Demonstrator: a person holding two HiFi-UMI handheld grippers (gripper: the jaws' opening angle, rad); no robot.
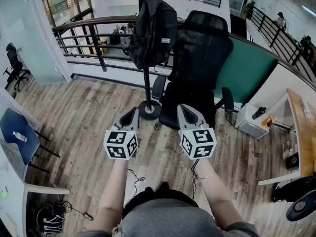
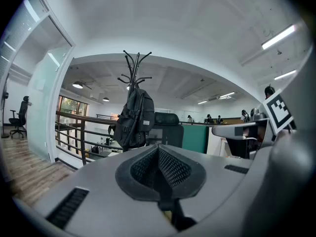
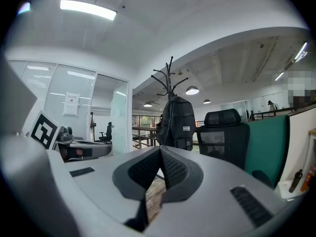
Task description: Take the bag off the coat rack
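Well ahead of both grippers, and above their level, the black fabric backpack point(image 1: 154, 31) hangs on the black metal coat rack point(image 1: 146, 85). Its top is up among the hooks and its body lies against the pole. Which loop or strap carries it cannot be made out. It sits roughly between the two grippers' lines of aim, slightly nearer the left one.

The left gripper point(image 1: 133, 111) and the right gripper point(image 1: 183, 107) are held level and side by side. Each has its jaws pressed together with nothing between them.

The step in hand looks like the approach. To do it well, the jaws should spread before they reach the backpack. One gripper should pinch the top loop and lift it up and over the hook; pulling outward could tip the slim rack on its round base. The other gripper could steady the bag's body.

A black mesh office chair point(image 1: 202, 58) stands just beside the rack, ahead of the right gripper, and crowds that side.

The backpack appears closed, so what it holds, and therefore its weight, is hidden.
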